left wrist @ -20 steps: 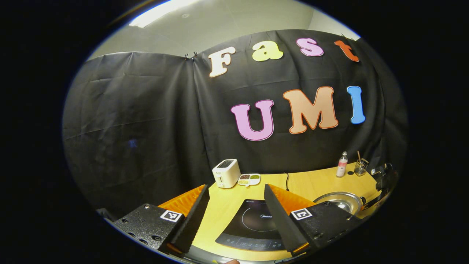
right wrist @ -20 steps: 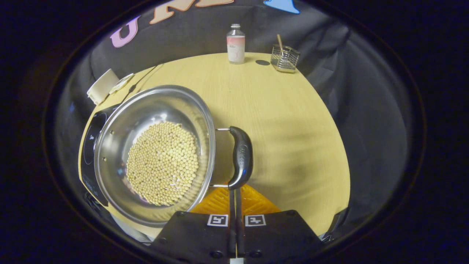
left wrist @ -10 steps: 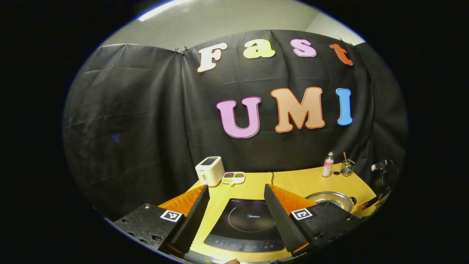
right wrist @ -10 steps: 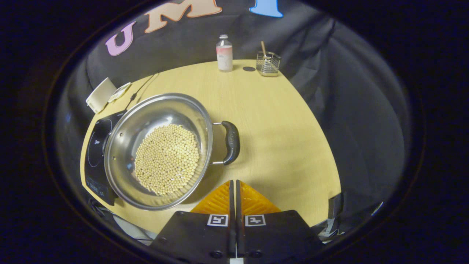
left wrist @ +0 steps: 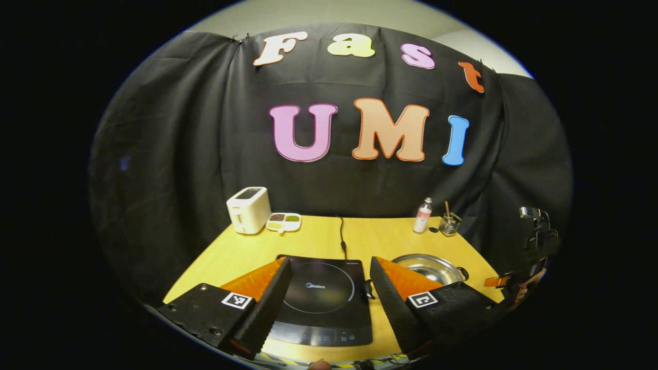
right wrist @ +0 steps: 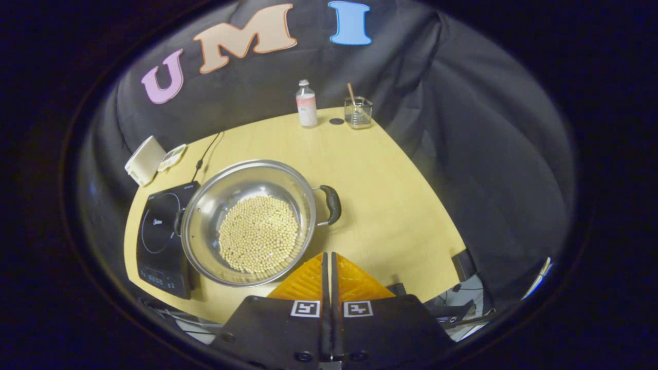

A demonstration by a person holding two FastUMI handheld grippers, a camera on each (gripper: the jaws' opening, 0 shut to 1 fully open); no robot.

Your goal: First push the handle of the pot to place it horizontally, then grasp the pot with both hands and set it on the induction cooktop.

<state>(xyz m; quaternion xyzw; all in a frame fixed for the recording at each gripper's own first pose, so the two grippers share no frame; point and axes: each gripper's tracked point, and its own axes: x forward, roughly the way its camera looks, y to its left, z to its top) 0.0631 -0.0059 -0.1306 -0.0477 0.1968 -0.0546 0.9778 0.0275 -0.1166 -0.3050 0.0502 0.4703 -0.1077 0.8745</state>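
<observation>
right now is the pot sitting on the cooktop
No, in the right gripper view the pot stands on the table beside the cooktop, its left rim only overlapping the cooktop's edge in the picture.

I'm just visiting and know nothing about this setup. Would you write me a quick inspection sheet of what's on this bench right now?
Surface: wooden table, mostly bare on the right.
Job's things: steel pot holding pale beans, black handle on its right side; pot stands on the table beside the cooktop, not on it.
Clutter: toaster, snack tray, bottle, glass holder at the far edge.
Grippers: left gripper open above the cooktop; right gripper shut, empty, apart from the pot.
Cables: black cord running from the cooktop toward the wall.
Surroundings: black cloth wall.
</observation>
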